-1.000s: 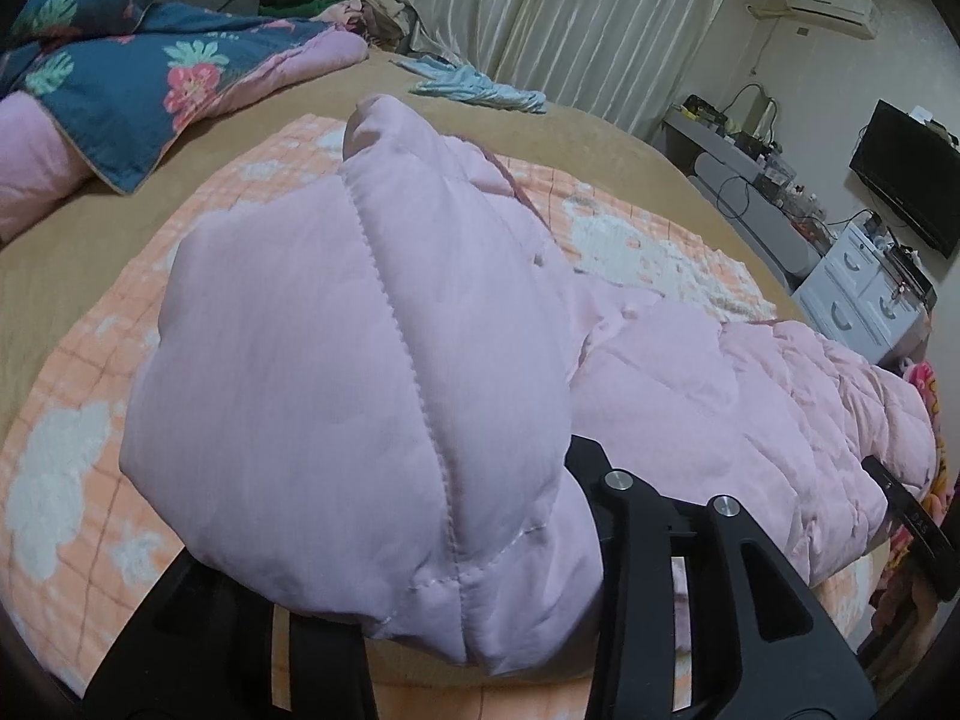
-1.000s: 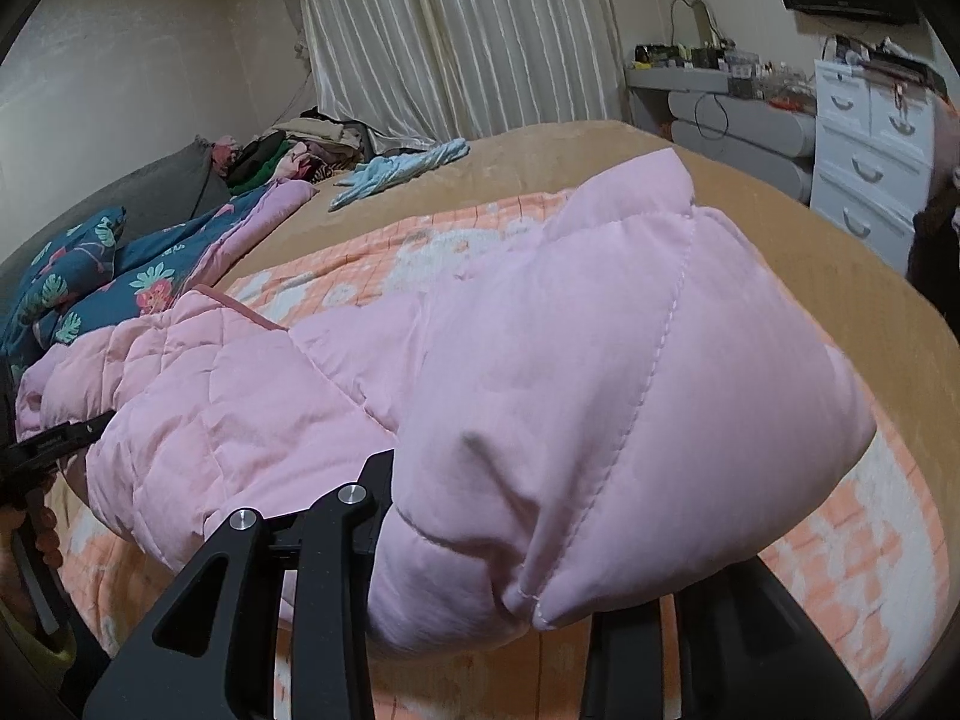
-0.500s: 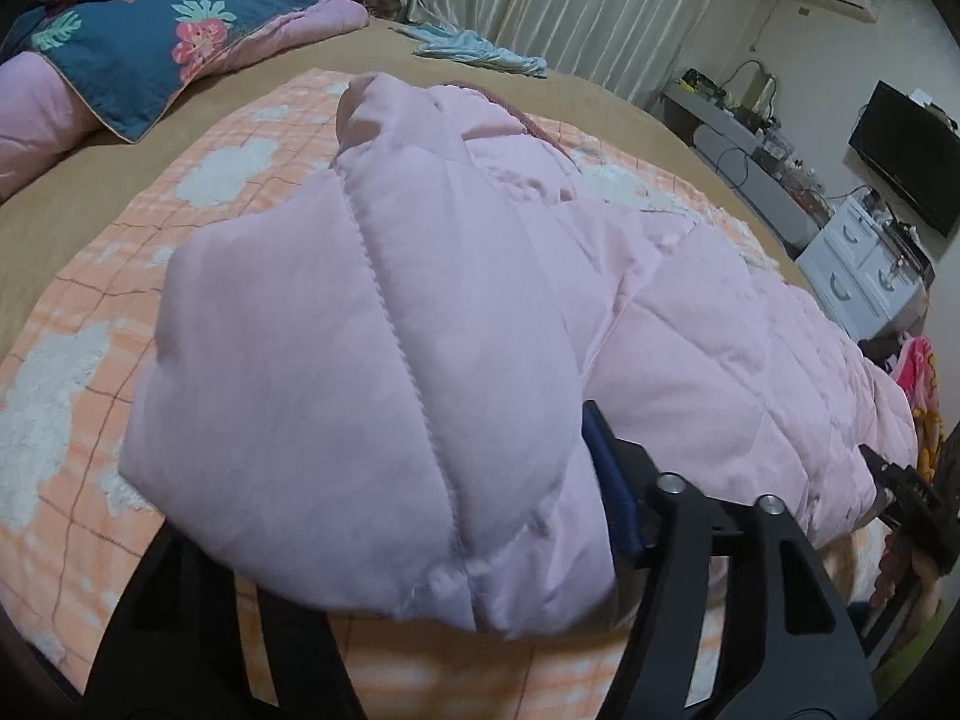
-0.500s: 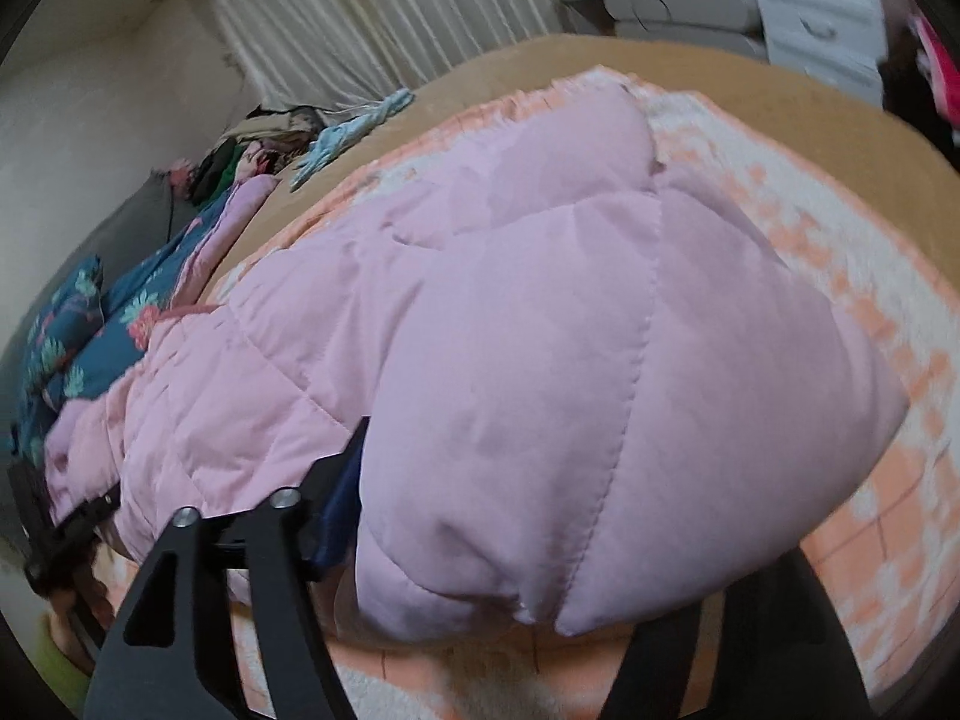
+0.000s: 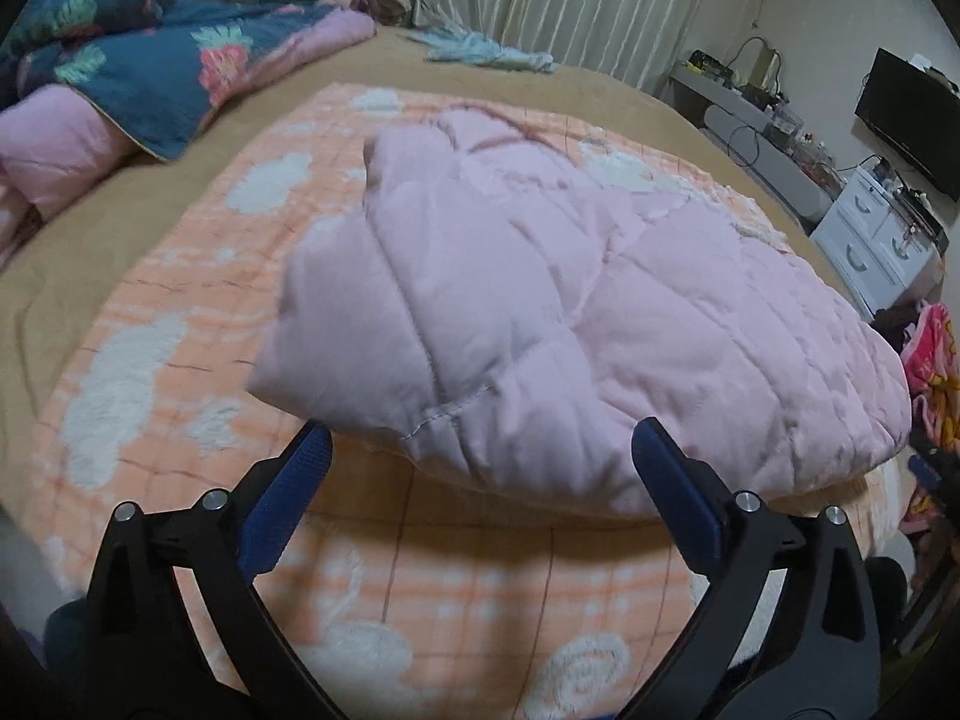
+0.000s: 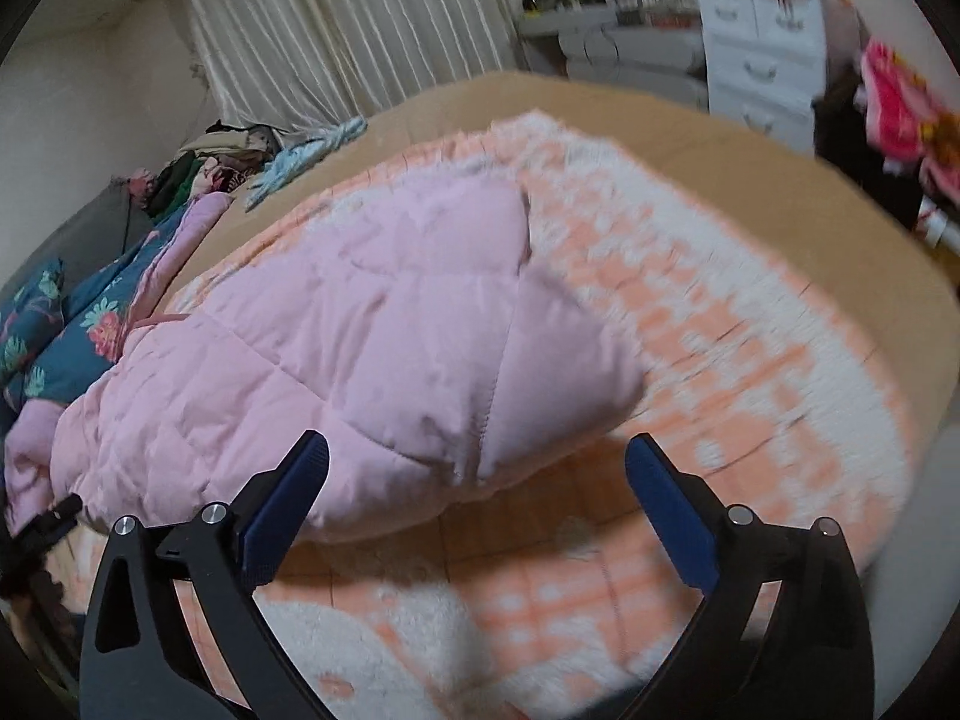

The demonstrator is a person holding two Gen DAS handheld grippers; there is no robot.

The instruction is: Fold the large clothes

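A pink quilted puffer coat point(image 5: 540, 312) lies folded on an orange-and-white blanket point(image 5: 180, 372) on the bed. The left gripper point(image 5: 480, 450) hangs just in front of the coat's near edge; its jaws are opening wide and the blue pads point(image 5: 672, 492) press on nothing. The same coat point(image 6: 372, 348) fills the right wrist view, with a folded flap toward me. The right gripper point(image 6: 477, 456) is also opening, its pads point(image 6: 660, 492) clear of the fabric. The coat's edge lies between and beyond both pairs of fingers, loose.
A blue floral duvet point(image 5: 150, 60) with pink lining lies at the bed's far left. A light blue garment point(image 5: 480, 51) and a clothes pile point(image 6: 210, 162) sit near the curtains. White drawers point(image 5: 870, 234) and a television point(image 5: 912, 114) stand to the right of the bed.
Both grippers were shut on the coat's folded corners; both have opened and drawn back. The coat has dropped onto the blanket and lies flat.
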